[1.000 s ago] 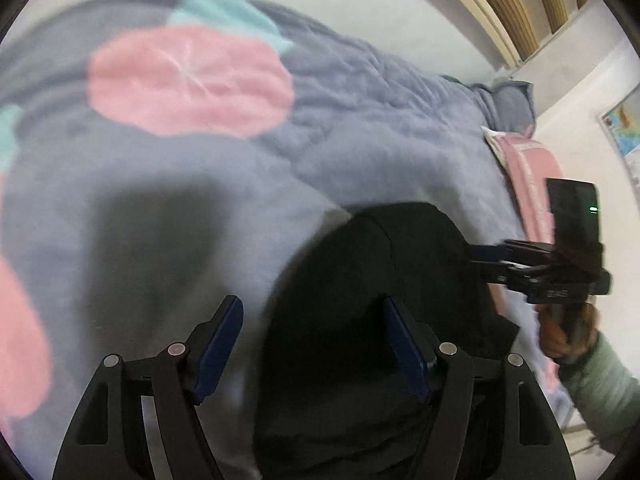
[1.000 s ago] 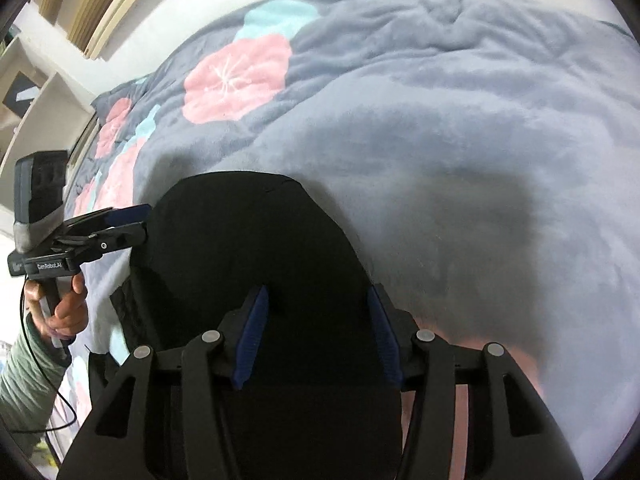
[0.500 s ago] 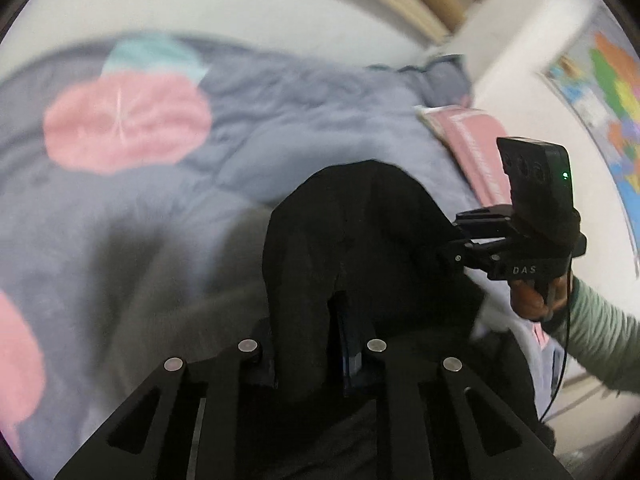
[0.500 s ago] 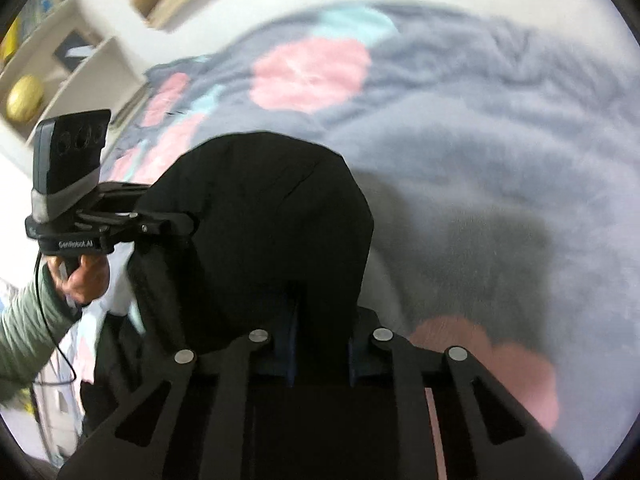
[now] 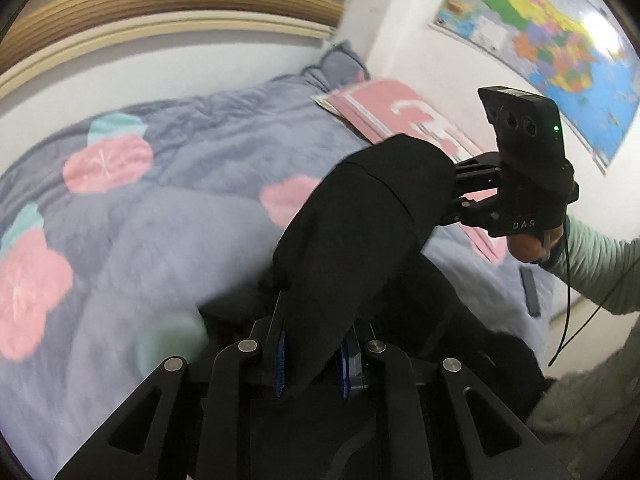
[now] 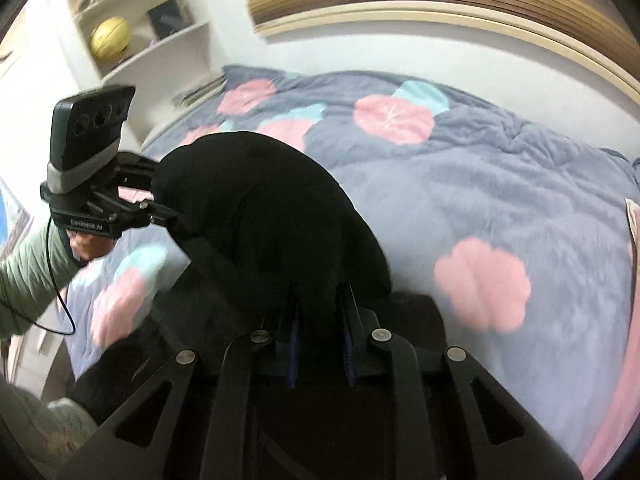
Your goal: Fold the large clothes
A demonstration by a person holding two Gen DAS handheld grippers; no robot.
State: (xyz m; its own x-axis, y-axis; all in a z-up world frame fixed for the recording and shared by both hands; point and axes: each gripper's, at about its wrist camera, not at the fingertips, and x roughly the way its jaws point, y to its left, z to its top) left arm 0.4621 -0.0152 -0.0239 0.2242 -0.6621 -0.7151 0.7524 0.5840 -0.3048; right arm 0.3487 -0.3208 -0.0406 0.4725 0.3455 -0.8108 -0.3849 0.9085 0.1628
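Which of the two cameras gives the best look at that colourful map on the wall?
The left wrist view. There the wall map fills the upper right corner, its coloured regions and blue sea plain, though blurred. In the right wrist view only a thin sliver of what may be its edge shows at the far left, behind the person's sleeve, too little to read.

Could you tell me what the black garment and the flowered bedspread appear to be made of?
Black garment: seems a soft matte knit or woven fabric; it drapes limply from both tongs without shine. Flowered bedspread: looks like plush fleece or velvety quilting, with a fuzzy nap and puffy stitched wrinkles. Exact fibres cannot be told.
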